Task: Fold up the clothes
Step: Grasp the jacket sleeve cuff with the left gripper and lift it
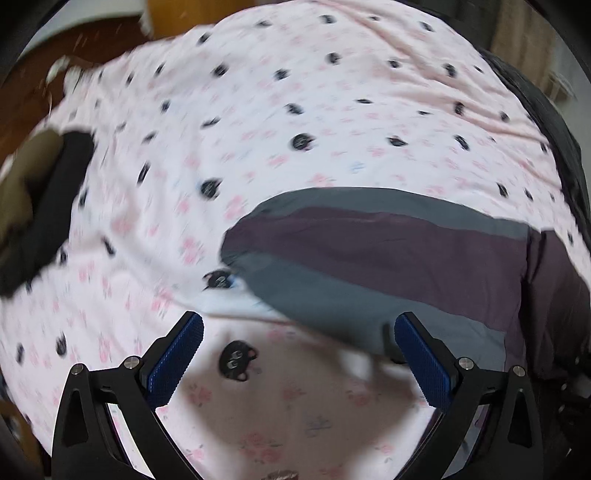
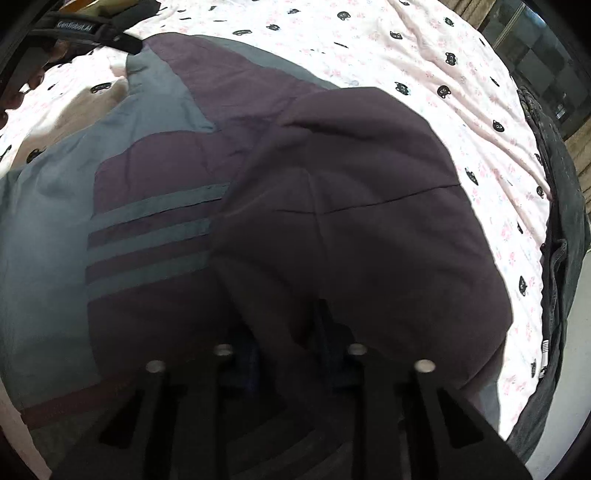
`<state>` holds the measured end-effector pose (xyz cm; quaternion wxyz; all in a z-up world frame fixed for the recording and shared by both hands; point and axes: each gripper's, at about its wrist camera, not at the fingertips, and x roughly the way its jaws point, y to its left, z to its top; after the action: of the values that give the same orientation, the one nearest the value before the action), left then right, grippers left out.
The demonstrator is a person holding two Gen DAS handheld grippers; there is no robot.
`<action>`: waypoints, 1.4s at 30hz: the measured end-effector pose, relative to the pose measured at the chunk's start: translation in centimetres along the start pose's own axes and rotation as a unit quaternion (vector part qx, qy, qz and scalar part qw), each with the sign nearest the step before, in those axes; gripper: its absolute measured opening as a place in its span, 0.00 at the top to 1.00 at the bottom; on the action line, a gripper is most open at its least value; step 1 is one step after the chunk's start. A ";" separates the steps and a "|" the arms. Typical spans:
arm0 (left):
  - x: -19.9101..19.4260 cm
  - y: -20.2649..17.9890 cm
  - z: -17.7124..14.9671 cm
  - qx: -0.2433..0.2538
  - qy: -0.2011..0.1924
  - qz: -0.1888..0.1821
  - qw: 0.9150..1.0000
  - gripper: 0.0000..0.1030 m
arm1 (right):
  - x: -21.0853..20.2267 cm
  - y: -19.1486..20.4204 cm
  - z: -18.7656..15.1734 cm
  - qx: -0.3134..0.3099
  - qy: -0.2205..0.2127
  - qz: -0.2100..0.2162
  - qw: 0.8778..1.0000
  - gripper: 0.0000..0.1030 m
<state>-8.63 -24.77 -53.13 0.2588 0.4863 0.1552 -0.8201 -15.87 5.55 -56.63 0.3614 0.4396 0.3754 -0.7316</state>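
Note:
A purple and grey striped garment (image 1: 388, 258) lies on a pink bedsheet (image 1: 258, 110) printed with black cat faces. My left gripper (image 1: 299, 354) hangs open just above the sheet, with its blue pads (image 1: 177, 358) wide apart and nothing between them; the garment's grey edge lies near the right pad. In the right wrist view the same garment (image 2: 332, 203) fills the middle. My right gripper (image 2: 288, 347) is shut on a bunched fold of the purple fabric, which drapes over the fingers and hides their tips.
A dark olive and black garment (image 1: 40, 206) lies at the sheet's left side. A dark grey garment (image 2: 561, 206) runs along the bed's right edge. Brown floor (image 1: 55, 55) shows at the upper left. A black strap (image 2: 92, 31) lies at the far left.

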 end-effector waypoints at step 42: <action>6.9 6.8 2.6 -0.214 0.031 -0.218 0.952 0.66 | -8.5 -13.6 -2.6 0.326 0.032 -0.180 0.927 0.17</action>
<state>-9.32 -33.53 -58.00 0.1671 0.3987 0.4371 -0.7887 -23.56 15.69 -46.62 0.0479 0.4810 0.2003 -0.8522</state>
